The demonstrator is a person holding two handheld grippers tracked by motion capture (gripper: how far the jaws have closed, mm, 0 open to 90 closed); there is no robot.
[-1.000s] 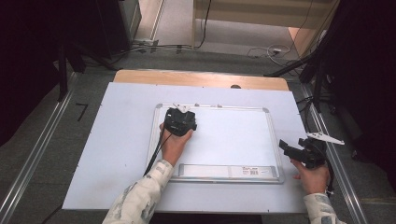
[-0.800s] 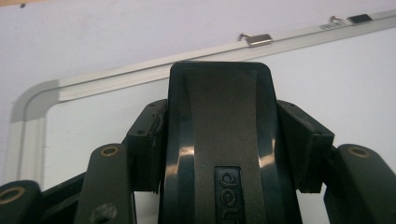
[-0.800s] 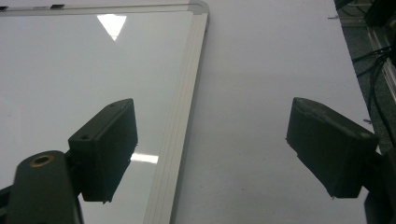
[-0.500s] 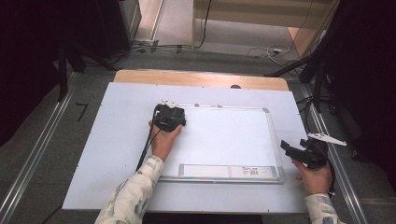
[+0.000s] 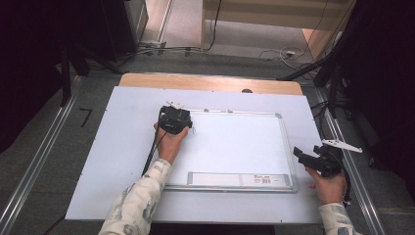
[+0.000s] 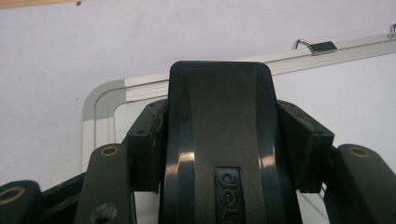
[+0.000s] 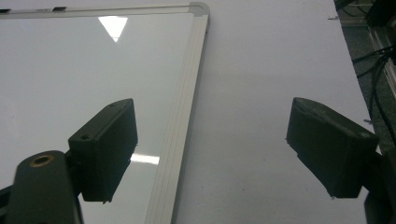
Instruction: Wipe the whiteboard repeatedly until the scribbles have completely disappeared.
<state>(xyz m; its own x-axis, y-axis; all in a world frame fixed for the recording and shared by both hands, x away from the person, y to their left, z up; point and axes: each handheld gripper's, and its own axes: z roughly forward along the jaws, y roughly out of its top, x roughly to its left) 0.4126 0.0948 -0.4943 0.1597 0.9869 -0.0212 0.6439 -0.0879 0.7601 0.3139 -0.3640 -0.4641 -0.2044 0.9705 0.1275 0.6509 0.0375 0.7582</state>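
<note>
A whiteboard [image 5: 235, 147] lies flat on the pale table sheet. My left gripper [image 5: 173, 120] sits at the board's far left corner, shut on a black eraser [image 6: 219, 140] that stands between its pads [image 6: 144, 140]. In the left gripper view the board's rounded corner frame [image 6: 100, 100] shows just beyond the eraser. My right gripper [image 5: 299, 155] hovers by the board's right edge, jaws open and empty. In the right gripper view [image 7: 212, 140] the board's frame [image 7: 187, 93] runs between the two open jaws.
A grey marker tray [image 5: 240, 179] runs along the board's near edge. A metal hanging clip [image 6: 322, 46] sits on the far frame. The wooden table edge [image 5: 205, 82] shows beyond the sheet. Metal rails [image 5: 39, 166] flank the table, and cables [image 5: 284, 51] lie on the floor.
The left gripper has carried the eraser across the board toward the far left corner. The right gripper has stayed put.
</note>
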